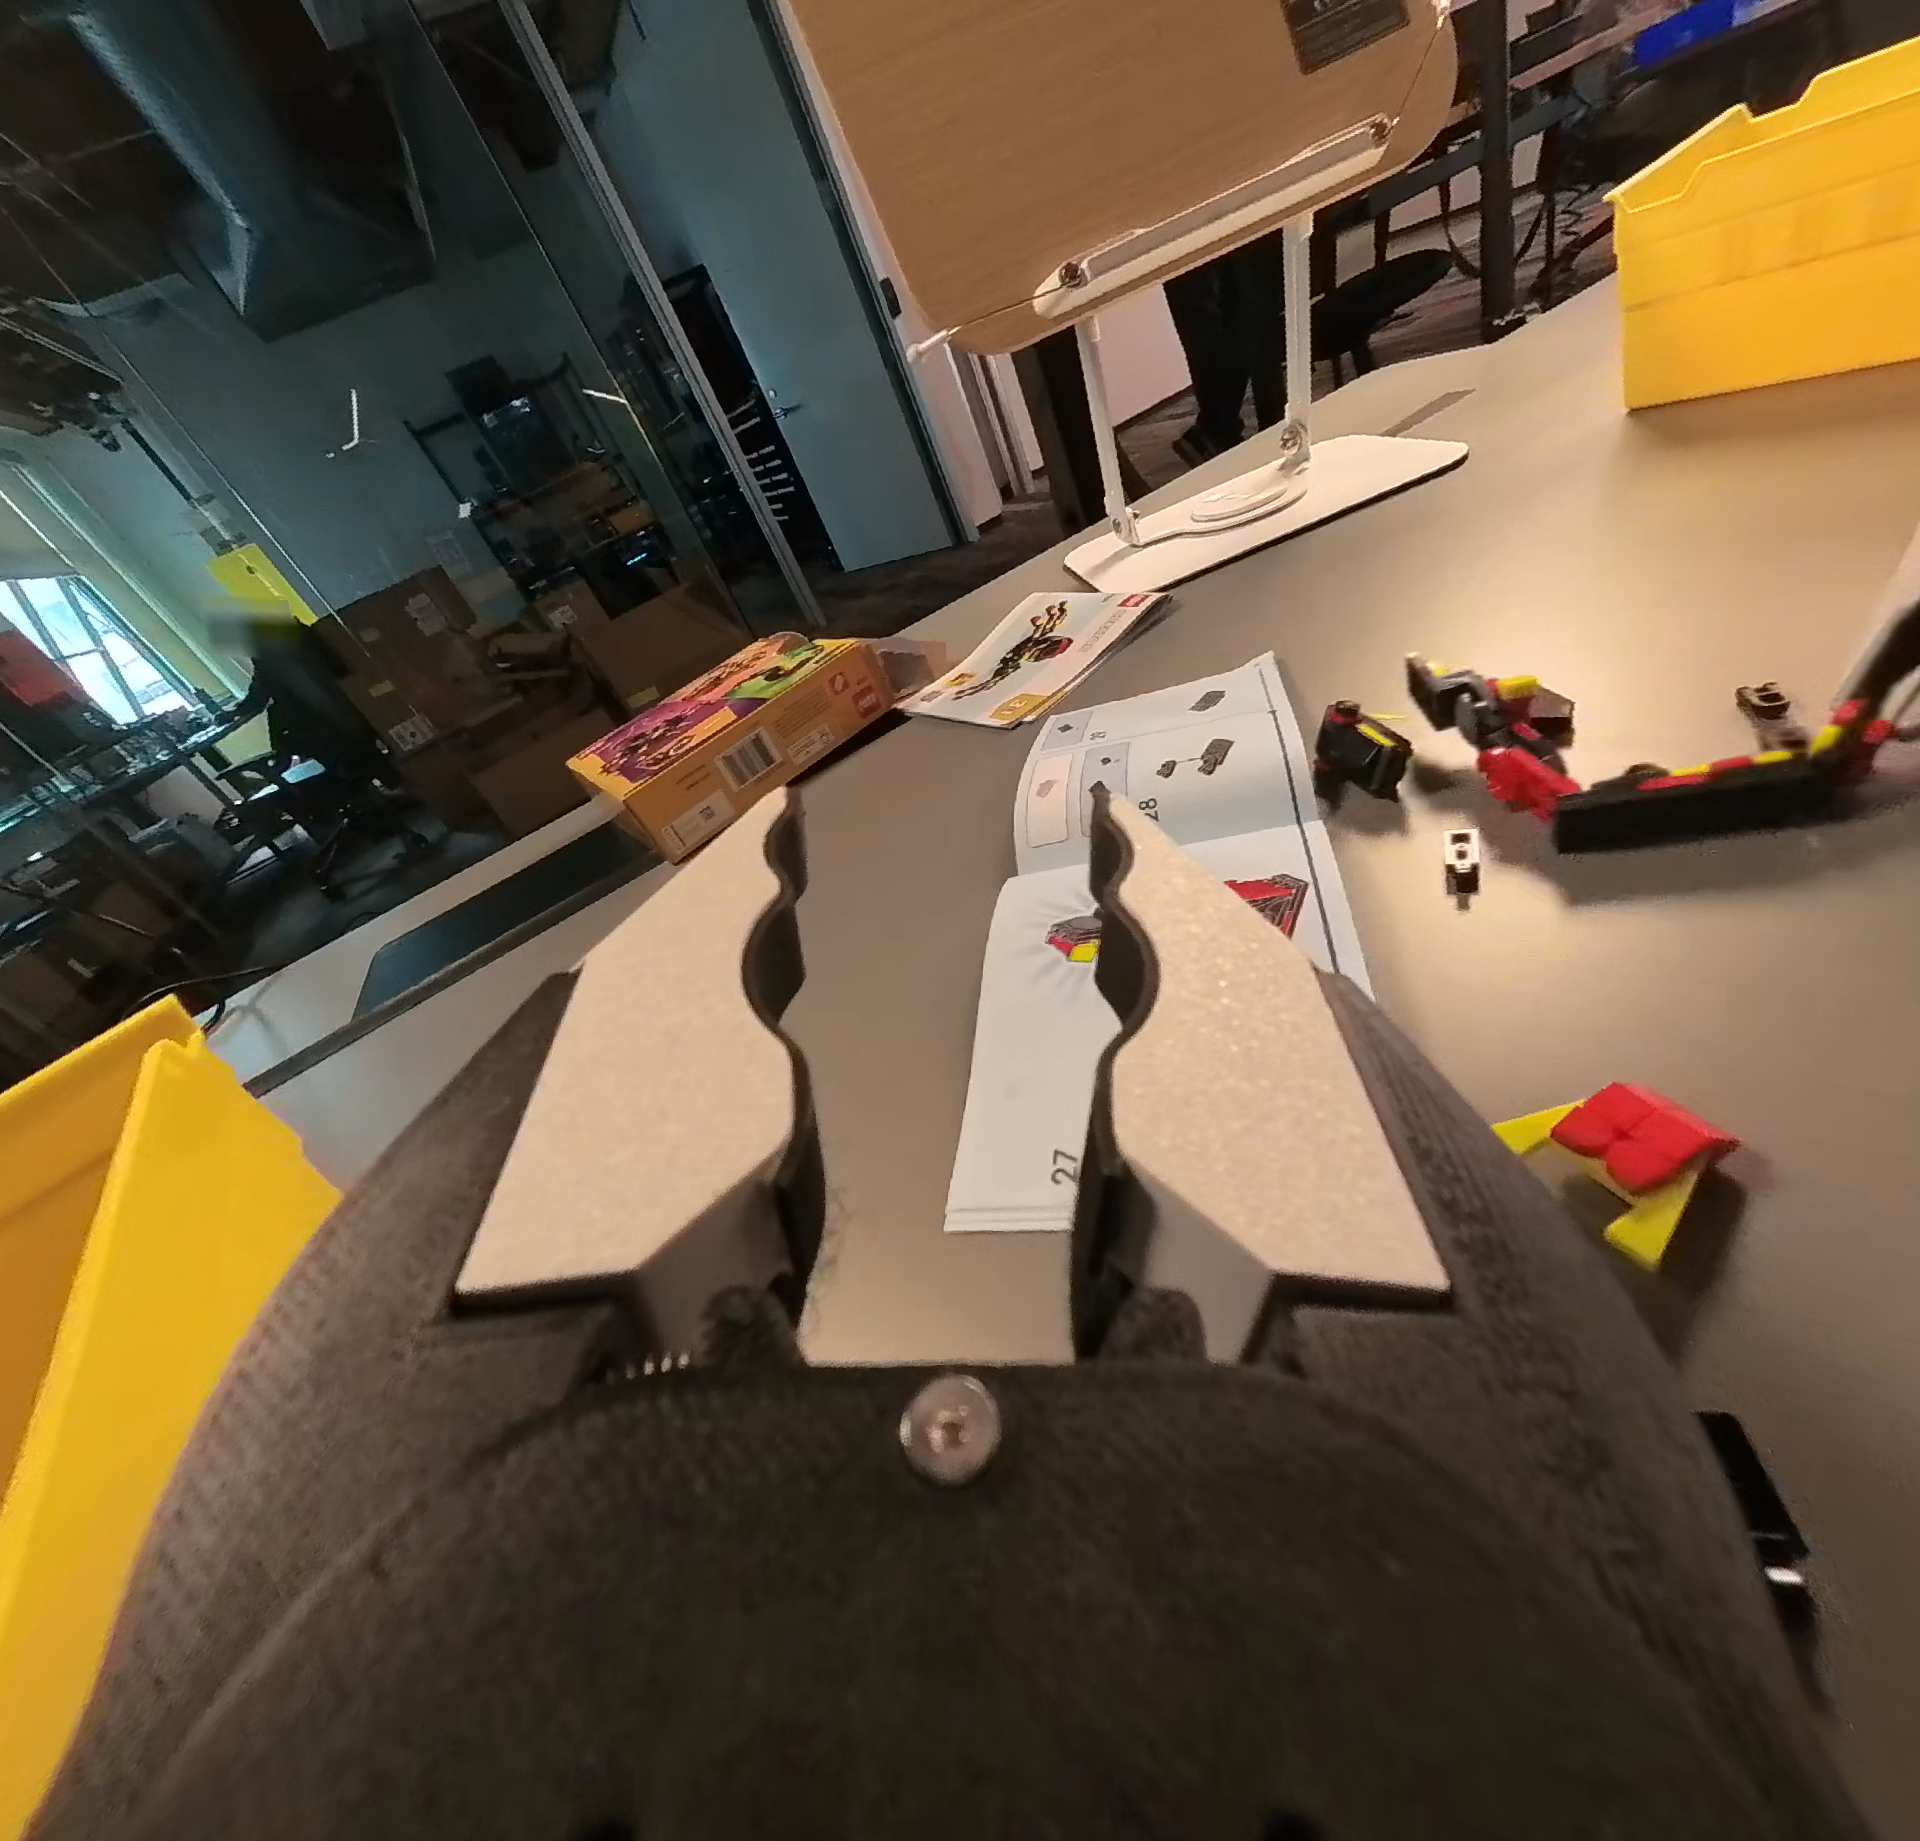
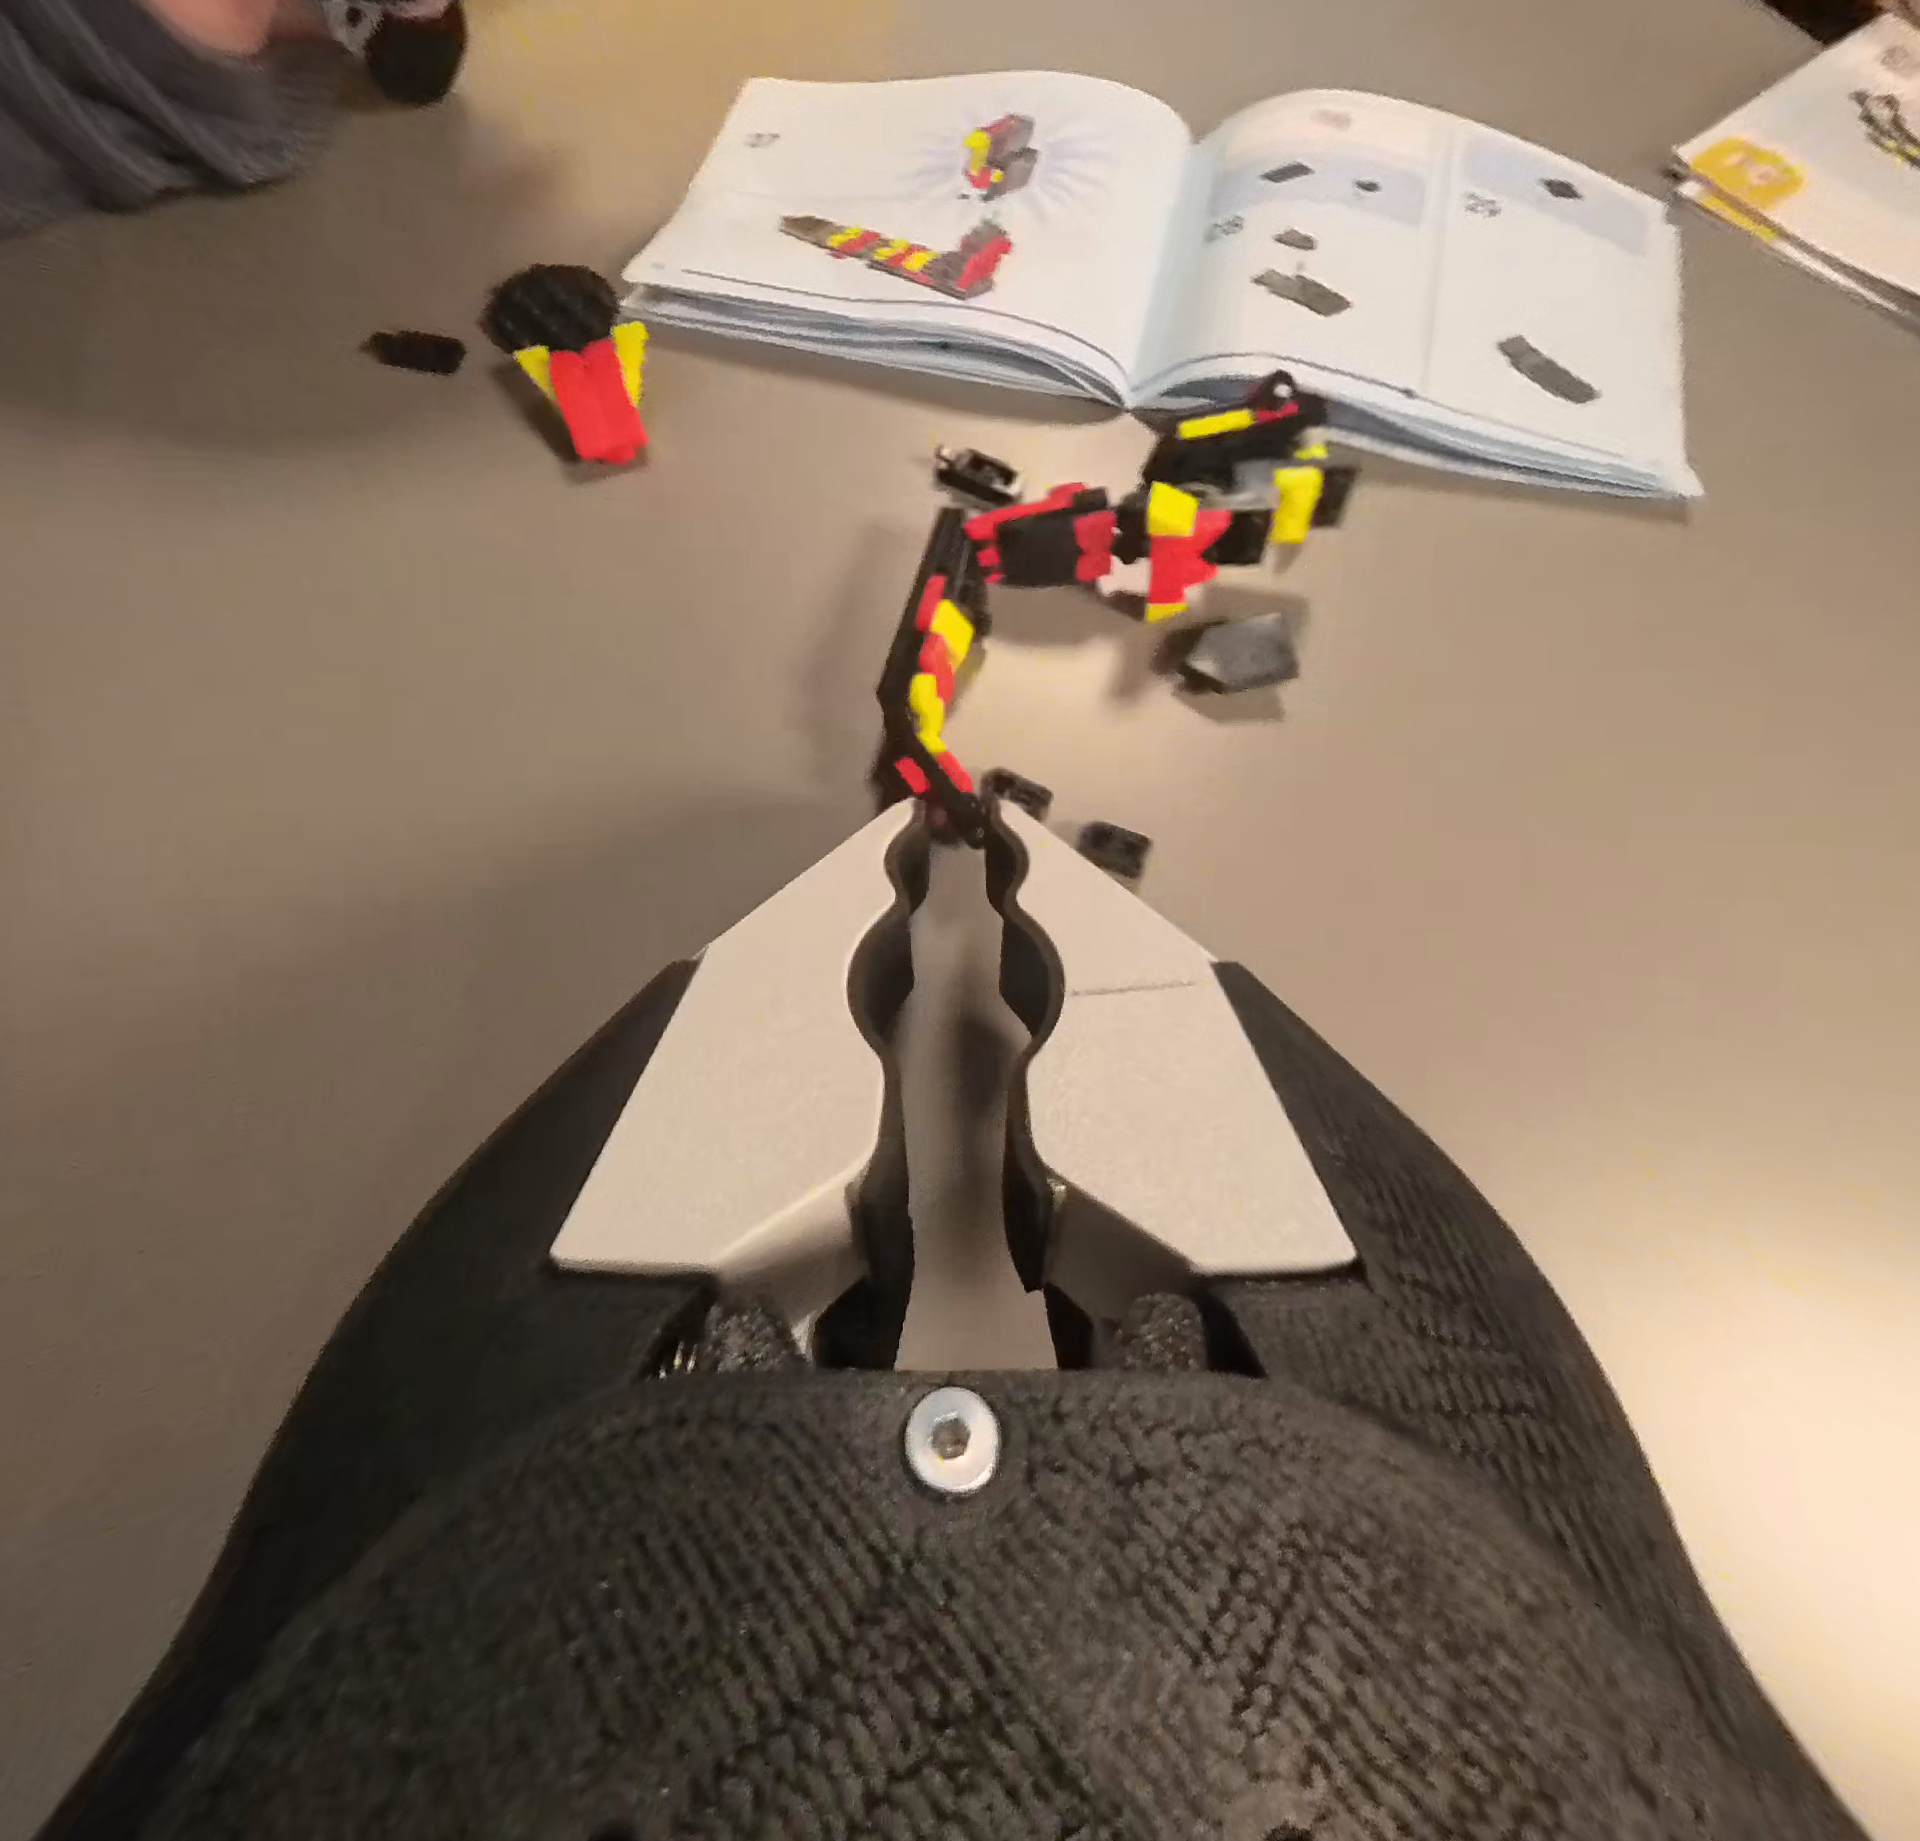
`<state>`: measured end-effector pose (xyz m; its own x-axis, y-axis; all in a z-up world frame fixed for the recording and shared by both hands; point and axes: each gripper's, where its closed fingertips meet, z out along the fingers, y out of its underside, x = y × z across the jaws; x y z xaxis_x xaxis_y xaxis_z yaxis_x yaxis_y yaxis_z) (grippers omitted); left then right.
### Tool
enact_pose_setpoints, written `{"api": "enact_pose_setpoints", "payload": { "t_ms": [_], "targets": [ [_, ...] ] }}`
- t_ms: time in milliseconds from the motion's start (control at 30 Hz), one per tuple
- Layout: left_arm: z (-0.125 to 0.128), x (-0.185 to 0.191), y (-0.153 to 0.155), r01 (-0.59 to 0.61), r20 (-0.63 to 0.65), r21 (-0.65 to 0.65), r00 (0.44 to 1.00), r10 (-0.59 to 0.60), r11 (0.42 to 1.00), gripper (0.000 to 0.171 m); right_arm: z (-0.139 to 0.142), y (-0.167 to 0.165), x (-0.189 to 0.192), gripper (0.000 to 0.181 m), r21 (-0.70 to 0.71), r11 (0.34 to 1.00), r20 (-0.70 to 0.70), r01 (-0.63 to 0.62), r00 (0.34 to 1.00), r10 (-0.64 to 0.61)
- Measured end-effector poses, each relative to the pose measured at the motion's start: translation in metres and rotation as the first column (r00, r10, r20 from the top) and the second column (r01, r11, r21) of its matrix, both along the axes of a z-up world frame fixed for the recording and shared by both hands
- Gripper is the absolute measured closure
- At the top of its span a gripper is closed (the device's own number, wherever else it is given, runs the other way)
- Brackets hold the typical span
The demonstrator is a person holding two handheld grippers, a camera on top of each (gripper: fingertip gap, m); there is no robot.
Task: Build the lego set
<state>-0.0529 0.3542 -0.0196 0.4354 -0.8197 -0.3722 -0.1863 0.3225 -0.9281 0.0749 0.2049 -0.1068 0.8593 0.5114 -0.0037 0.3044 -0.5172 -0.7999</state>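
The black, red and yellow lego model (image 2: 1039, 544) lies on the grey table, also in the left wrist view (image 1: 1683, 794). My right gripper (image 2: 951, 817) is shut on the thin black tail end of this model. My left gripper (image 1: 945, 804) is open and empty, held above the open instruction booklet (image 1: 1174, 825), which also shows in the right wrist view (image 2: 1143, 233). A red and yellow wedge piece (image 1: 1642, 1147) lies to the right of my left gripper and appears again in the right wrist view (image 2: 592, 389). A small black and yellow sub-assembly (image 1: 1361, 752) sits beyond the booklet.
Small black pieces (image 2: 1112, 844) and a dark grey piece (image 2: 1242, 653) lie near the model. Yellow bins stand at the back right (image 1: 1766, 264) and near left (image 1: 135, 1220). A lego box (image 1: 748, 742), a second booklet (image 1: 1039, 669) and a wooden board on a white stand (image 1: 1122, 129) stand farther back. Left tips to right tips: about 20 cm.
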Motion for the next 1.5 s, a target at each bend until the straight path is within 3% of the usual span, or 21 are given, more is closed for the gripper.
{"api": "enact_pose_setpoints", "payload": {
  "t_ms": [233, 467, 833, 967, 1133, 1367, 1500],
  "targets": [
    [0.000, 0.000, 0.001, 0.000, 0.001, -0.006, 1.000, 0.000, 1.000, 0.118, 0.004, -0.002, 0.000, 0.145, 0.073, 0.995, 0.025, -0.069, 0.997, 0.067],
    [-0.001, 0.001, 0.000, -0.001, -0.006, -0.003, 1.000, 0.001, 1.000, 0.117, 0.001, 0.006, 0.000, 0.147, 0.070, 0.993, 0.057, -0.096, 0.994, 0.092],
    [-0.002, 0.001, 0.000, 0.002, -0.008, -0.005, 1.000, -0.002, 1.000, 0.118, -0.008, 0.020, -0.014, 0.166, 0.024, 0.999, 0.114, -0.037, 0.993, 0.034],
    [-0.002, 0.001, 0.001, 0.001, -0.009, -0.005, 1.000, -0.001, 1.000, 0.117, -0.007, 0.013, -0.017, 0.168, 0.040, 0.992, 0.120, -0.119, 0.986, 0.114],
    [-0.002, 0.001, 0.000, 0.002, -0.010, -0.004, 1.000, -0.002, 1.000, 0.118, 0.002, -0.011, -0.022, 0.170, 0.106, 0.940, 0.121, -0.325, 0.942, 0.312],
    [-0.002, 0.001, 0.001, 0.001, -0.006, -0.009, 1.000, -0.001, 1.000, 0.118, -0.002, -0.028, -0.009, 0.168, 0.094, 0.905, 0.183, -0.415, 0.901, 0.394],
    [-0.002, 0.001, 0.002, -0.001, 0.002, -0.016, 1.000, 0.001, 1.000, 0.118, 0.004, -0.022, -0.007, 0.146, 0.090, 0.935, 0.135, -0.344, 0.934, 0.330]
  ]
}}
